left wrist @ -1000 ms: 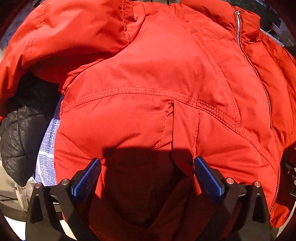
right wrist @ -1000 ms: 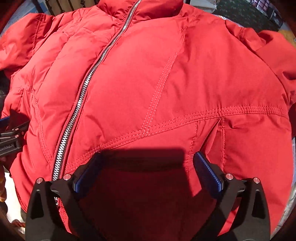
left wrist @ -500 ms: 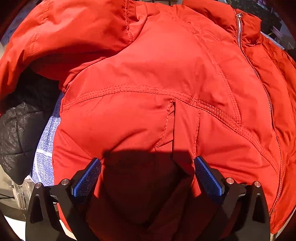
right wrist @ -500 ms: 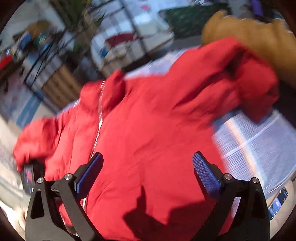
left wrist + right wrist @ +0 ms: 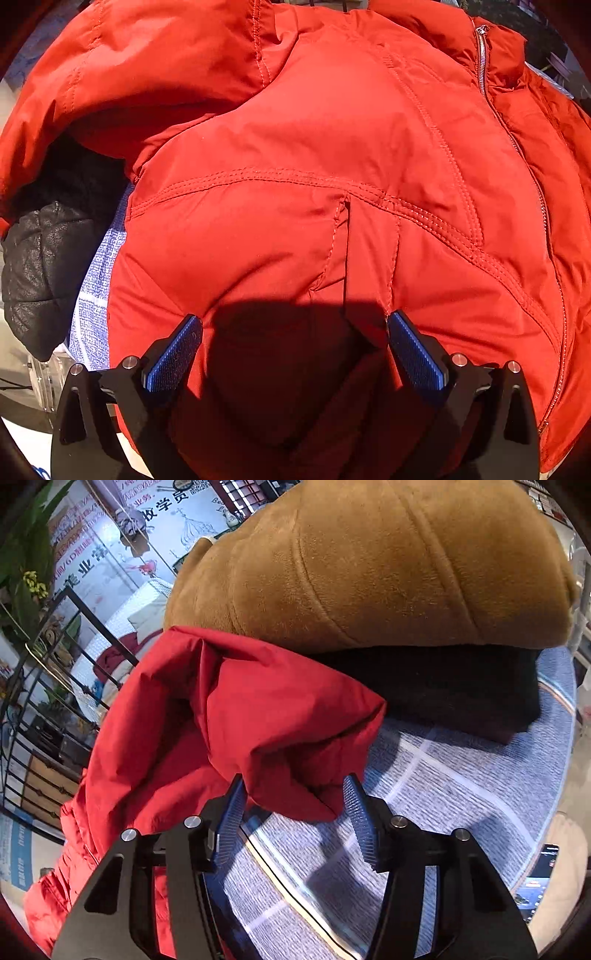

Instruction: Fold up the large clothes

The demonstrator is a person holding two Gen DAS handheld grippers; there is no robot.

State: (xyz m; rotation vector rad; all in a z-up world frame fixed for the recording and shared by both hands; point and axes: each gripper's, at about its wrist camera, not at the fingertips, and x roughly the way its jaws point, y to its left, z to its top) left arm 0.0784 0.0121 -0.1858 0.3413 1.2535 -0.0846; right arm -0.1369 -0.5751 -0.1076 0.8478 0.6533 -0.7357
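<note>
While the left claw point(image 5: 293, 349) hangs wide open over the lower front of the red padded jacket point(image 5: 332, 166), gripping nothing, the right claw point(image 5: 293, 812) has just been closing to about half width around the sleeve end point(image 5: 295, 720), which lies between its pads; whether the pads press the cloth yet I cannot tell. That jacket lies front up, zip point(image 5: 517, 147) closed, on a surface covered by a blue checked cloth point(image 5: 461, 794). Its sleeve reaches out toward a folded brown garment point(image 5: 369, 554) stacked on a black one point(image 5: 461, 686); a black quilted jacket point(image 5: 40, 266) sits at the other side. To my eye the step is folding this sleeve across the chest. Doing it well means pinching both layers near the cuff, lifting just clear of the cloth, and carrying it inward without dragging the body; the left claw could press the front down to steady it
</note>
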